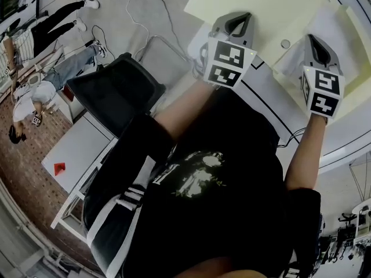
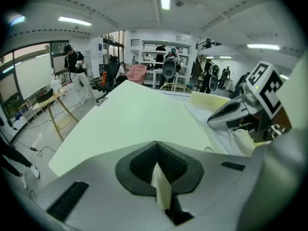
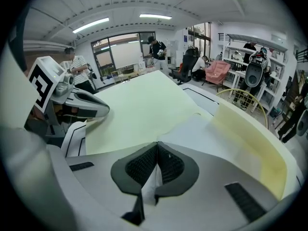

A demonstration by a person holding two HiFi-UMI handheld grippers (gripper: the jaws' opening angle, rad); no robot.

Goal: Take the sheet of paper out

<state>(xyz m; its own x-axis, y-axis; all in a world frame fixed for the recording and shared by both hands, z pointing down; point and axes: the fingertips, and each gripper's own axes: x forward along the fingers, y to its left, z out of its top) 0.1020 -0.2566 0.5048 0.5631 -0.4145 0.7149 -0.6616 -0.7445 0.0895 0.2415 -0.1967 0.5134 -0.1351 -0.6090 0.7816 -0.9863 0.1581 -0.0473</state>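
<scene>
A pale yellow folder cover (image 1: 261, 2) lies spread on the table, and my left gripper (image 1: 235, 18) is shut on its near edge. In the left gripper view the jaws (image 2: 157, 161) pinch a strip of that yellow cover (image 2: 130, 119). My right gripper (image 1: 313, 40) is shut on a white sheet of paper (image 1: 330, 28). In the right gripper view the sheet (image 3: 202, 134) runs out from the closed jaws (image 3: 157, 154), between the yellow cover (image 3: 139, 105) and a raised yellow flap (image 3: 255, 138). Each gripper shows in the other's view: the right (image 2: 236, 114), the left (image 3: 82, 105).
The table (image 1: 269, 106) is white with black lines and a small round hole (image 1: 285, 43). A black office chair (image 1: 116, 91) stands to the person's left, with a low white table (image 1: 81, 149) and floor cables (image 1: 136, 16) beyond. People (image 1: 35, 91) stand at far left.
</scene>
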